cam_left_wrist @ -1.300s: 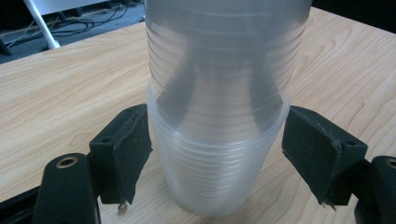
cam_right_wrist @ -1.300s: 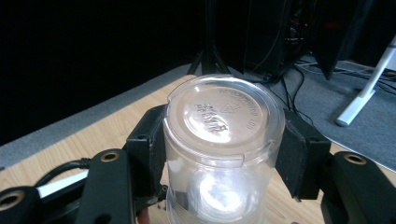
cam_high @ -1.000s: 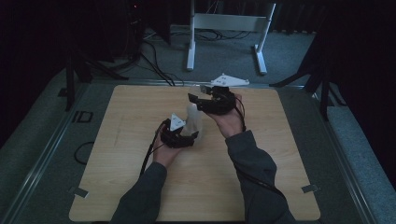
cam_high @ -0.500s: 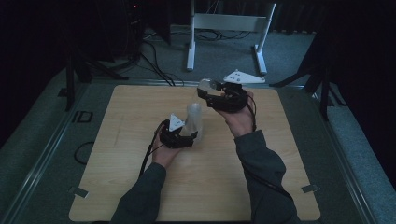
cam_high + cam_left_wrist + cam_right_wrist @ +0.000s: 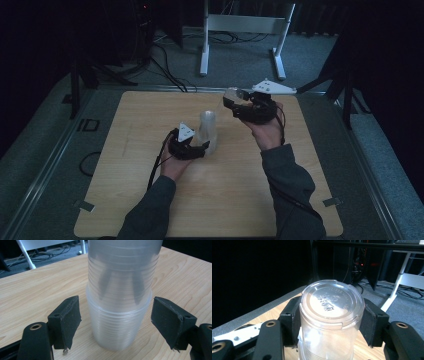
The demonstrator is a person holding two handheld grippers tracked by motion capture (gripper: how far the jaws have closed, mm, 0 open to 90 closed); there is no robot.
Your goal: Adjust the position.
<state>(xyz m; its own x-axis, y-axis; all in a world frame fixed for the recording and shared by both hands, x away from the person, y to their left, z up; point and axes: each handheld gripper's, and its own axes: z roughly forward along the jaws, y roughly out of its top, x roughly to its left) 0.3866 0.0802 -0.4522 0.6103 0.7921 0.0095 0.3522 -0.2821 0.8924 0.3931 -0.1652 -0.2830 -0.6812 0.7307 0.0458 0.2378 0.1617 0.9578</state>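
Right gripper [image 5: 329, 322]: its jaws are clamping a clear plastic cup [image 5: 329, 325] from both sides, bottom end facing the camera; in the high view this gripper [image 5: 236, 104] is holding it in the air over the far part of the wooden table [image 5: 150, 210].
Left gripper [image 5: 115, 320]: it is sitting released around the stack of cups [image 5: 120, 302]; both pads are standing just off the walls, a gap showing on each side.
Stack: it is standing upright on the table between the left jaws, a little beyond their tips.
Risk, stack: with nothing pinching it, the tall light stack is liable to tip or slide if the left jaws nudge it.
Risk, held cup: the thin wall is probably flexing under the pads; a harder squeeze could buckle it, a looser one could let it slip out.
Change: compared with the earlier pictures, the right hand is carrying its cup farther away from the stack, toward the table's far right; the left hand and stack are staying where they were.
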